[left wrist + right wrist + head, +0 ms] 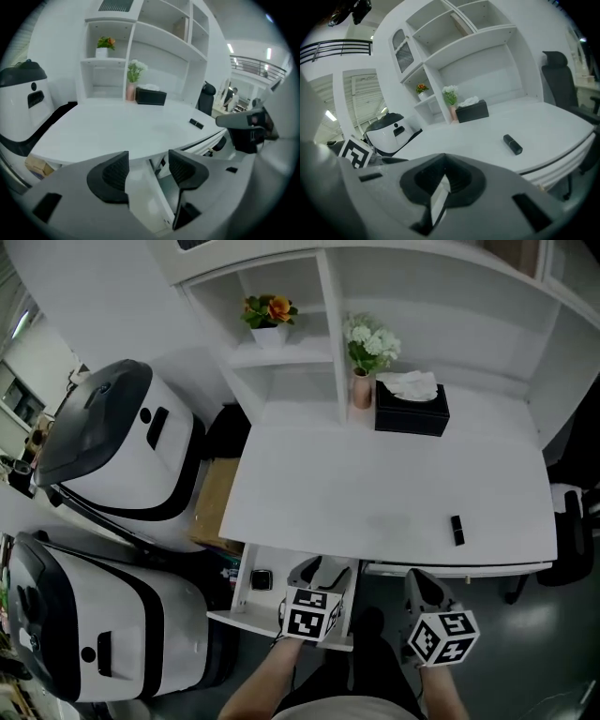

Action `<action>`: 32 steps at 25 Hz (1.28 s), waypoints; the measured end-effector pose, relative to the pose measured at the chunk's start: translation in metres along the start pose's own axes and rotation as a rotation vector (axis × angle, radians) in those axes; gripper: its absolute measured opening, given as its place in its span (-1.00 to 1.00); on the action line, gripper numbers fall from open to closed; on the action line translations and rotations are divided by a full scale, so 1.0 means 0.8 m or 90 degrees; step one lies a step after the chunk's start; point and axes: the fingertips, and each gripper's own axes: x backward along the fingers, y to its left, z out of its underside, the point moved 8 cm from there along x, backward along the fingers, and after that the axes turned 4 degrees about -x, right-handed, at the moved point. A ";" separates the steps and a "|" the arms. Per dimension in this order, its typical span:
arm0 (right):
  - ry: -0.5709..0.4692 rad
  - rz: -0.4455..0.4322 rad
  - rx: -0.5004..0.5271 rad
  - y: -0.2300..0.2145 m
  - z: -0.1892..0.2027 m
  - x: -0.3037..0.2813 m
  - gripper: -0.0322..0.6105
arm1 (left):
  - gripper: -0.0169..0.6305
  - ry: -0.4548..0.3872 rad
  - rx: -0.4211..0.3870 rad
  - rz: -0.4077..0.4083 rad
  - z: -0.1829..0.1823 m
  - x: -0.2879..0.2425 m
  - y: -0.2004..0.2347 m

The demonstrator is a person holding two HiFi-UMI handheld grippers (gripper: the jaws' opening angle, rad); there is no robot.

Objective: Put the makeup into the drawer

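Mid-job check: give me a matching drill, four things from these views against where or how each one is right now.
Things:
1. black makeup tube
2. tissue box
3. orange flowers
4. left hand-held gripper

Places or states:
A. up on a shelf
B. jaws apart, nothing between them
C. lying on the desk near its front right edge
D. at the back of the desk, beside the pink vase

Pairs: 1-C, 2-D, 3-A, 4-B
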 end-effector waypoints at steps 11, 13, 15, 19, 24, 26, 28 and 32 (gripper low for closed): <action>-0.072 0.098 -0.049 -0.036 0.009 0.078 -0.89 | -0.10 -0.021 -0.137 0.166 -0.060 -0.042 -0.111; -0.085 0.121 -0.061 -0.048 0.010 0.093 -0.89 | -0.09 -0.019 -0.175 0.191 -0.070 -0.054 -0.130; -0.096 0.143 -0.074 -0.062 0.011 0.106 -0.89 | -0.07 -0.018 -0.206 0.214 -0.080 -0.068 -0.149; -0.117 0.183 -0.101 -0.092 0.014 0.129 -0.89 | -0.01 -0.022 -0.267 0.245 -0.096 -0.101 -0.187; -0.126 0.217 -0.132 -0.125 0.020 0.146 -0.89 | 0.02 -0.019 -0.319 0.271 -0.114 -0.140 -0.224; -0.129 0.229 -0.143 -0.138 0.022 0.151 -0.89 | 0.07 -0.021 -0.335 0.285 -0.126 -0.155 -0.238; -0.131 0.233 -0.165 -0.150 0.024 0.156 -0.89 | 0.10 -0.020 -0.353 0.297 -0.136 -0.169 -0.251; -0.137 0.235 -0.202 -0.169 0.029 0.160 -0.89 | 0.12 -0.004 -0.389 0.303 -0.146 -0.198 -0.267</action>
